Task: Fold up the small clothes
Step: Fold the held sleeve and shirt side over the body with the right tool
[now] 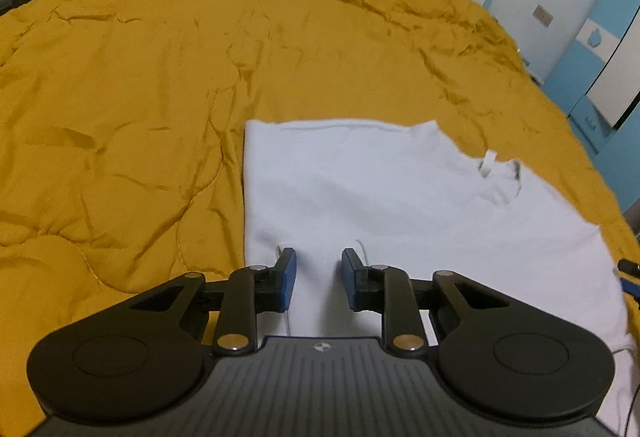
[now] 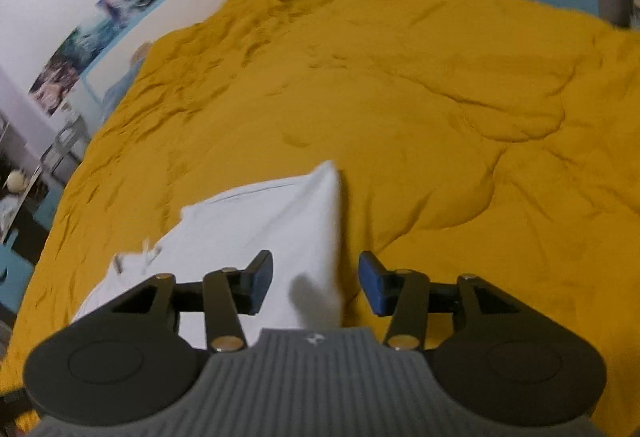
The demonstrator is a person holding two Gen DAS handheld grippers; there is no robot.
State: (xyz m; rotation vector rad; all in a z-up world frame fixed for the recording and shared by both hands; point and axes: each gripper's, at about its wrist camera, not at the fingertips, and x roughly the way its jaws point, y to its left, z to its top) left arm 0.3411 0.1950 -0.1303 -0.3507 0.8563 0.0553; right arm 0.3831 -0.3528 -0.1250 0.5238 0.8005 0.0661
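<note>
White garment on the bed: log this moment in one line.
white garment: partly folded, flat on yellow quilt | left claw: open over near edge, holding nothing | right claw: open over garment edge, empty

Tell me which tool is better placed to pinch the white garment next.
Probably left: the left tool hovers open over the white garment. The right tool, open, straddles its edge.

garment (image 1: 400,197) lies on quilt (image 1: 140,97), before both tools.
</note>
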